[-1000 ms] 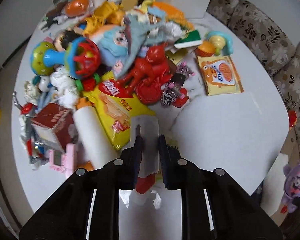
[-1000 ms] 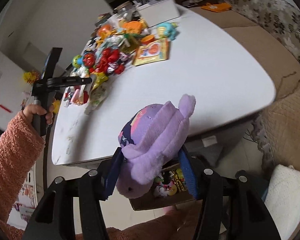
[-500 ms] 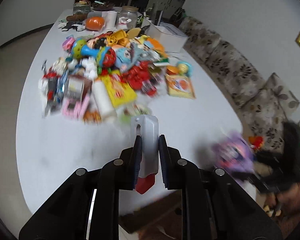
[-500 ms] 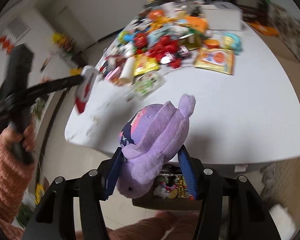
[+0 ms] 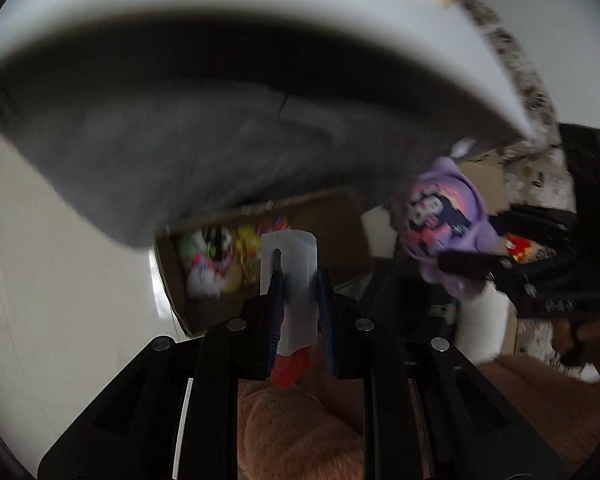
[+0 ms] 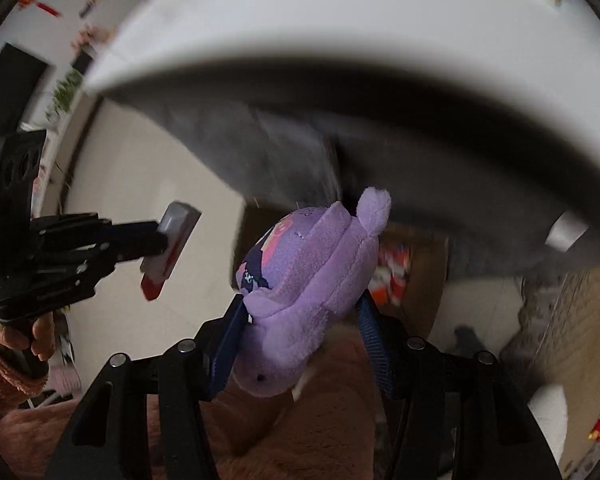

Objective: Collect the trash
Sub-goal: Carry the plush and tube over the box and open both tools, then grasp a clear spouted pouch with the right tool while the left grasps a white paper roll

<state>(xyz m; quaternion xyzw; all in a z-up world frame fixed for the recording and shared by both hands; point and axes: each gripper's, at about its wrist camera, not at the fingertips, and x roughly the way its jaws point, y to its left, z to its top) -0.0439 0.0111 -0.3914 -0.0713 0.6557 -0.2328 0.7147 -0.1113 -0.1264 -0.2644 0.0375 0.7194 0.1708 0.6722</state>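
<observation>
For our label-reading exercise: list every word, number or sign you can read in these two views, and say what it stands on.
None is readable.
Purple plush toy: printed picture and small marks, too blurred.
White plastic package with red end: no legible print.
Brown cardboard box: contents blurred.

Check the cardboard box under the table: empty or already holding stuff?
Holding stuff. The open cardboard box shows a blurred, colourful heap inside, just beyond the left gripper. What the items are, cannot tell.
</observation>
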